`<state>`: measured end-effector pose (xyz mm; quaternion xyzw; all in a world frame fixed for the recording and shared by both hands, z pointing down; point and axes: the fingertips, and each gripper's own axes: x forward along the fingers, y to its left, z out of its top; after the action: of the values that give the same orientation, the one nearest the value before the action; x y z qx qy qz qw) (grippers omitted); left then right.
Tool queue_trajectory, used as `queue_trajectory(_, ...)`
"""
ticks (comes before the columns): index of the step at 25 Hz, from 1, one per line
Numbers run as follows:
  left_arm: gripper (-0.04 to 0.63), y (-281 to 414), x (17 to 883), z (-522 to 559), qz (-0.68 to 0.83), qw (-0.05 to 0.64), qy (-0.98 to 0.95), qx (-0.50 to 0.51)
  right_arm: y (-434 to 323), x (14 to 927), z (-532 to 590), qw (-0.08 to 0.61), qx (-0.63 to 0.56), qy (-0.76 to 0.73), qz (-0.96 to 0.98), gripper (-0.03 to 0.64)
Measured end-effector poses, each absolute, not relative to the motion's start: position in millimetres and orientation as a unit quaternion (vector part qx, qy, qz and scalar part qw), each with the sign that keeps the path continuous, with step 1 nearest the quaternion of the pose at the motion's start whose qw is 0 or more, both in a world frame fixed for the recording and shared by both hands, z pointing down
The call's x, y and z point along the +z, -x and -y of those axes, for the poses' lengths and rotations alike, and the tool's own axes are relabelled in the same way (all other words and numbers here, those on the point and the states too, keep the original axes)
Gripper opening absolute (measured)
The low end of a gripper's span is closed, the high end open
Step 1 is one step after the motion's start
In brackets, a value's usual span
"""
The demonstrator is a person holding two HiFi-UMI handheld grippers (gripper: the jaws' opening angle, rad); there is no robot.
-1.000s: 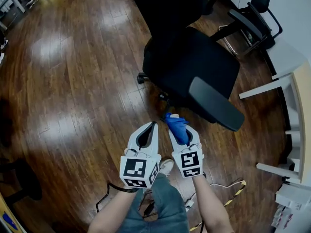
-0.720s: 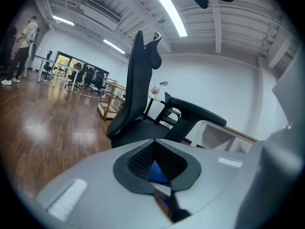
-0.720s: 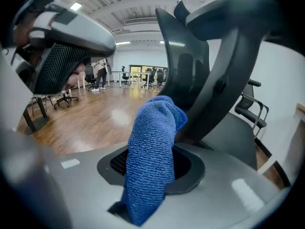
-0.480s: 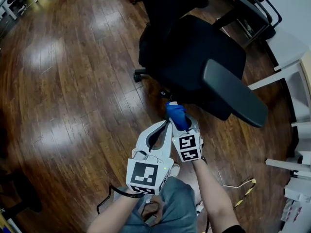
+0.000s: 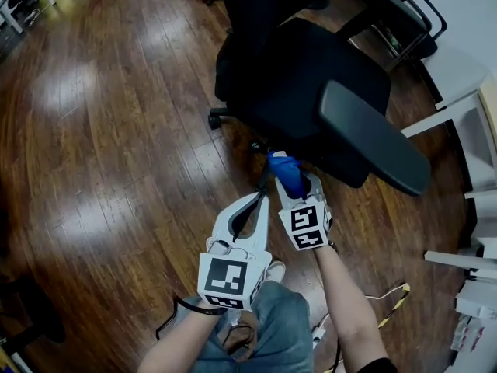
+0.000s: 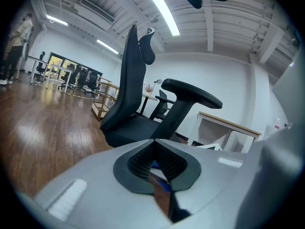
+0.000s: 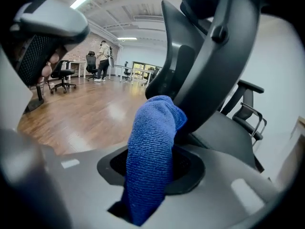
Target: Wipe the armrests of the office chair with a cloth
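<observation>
Clamped in the right gripper: a blue microfibre cloth, bunched and standing up out of the jaws. On the left gripper, jaws pressed together on nothing, tips meeting, held lower and closer to the body.

Since a second ago: pushed forward with the right, cloth carried in toward the black office chair. Dropped back a little with the left. Chair grown larger and nearer in the head view, near armrest now stretching out to the right of the cloth. Not yet in contact, though: cloth just beside the seat's front edge in the head view, left of the armrest pad and clear of it.

Judged from that: approach nearly done, wiping not begun, neither armrest reached. Next, probably a lift up and to the right to lay cloth on the pad's near end.

Counted:
- two grippers
- one cloth
- one office chair close in, with one armrest pad plain in the head view and its twin not made out there
- a second black chair at the top right
- one white desk frame at the right edge
- one striped cable on the wooden floor
</observation>
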<state>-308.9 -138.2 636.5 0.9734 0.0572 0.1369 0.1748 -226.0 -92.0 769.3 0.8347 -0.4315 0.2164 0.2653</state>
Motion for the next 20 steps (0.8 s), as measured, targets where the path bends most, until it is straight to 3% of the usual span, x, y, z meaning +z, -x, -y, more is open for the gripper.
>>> queue_trajectory(20,0.003,303.4,561.2,113.7,-0.077,0.181,-0.969,0.149,236.2,623.4,66.2,0.287,0.146,-0.841,0.435,0.14)
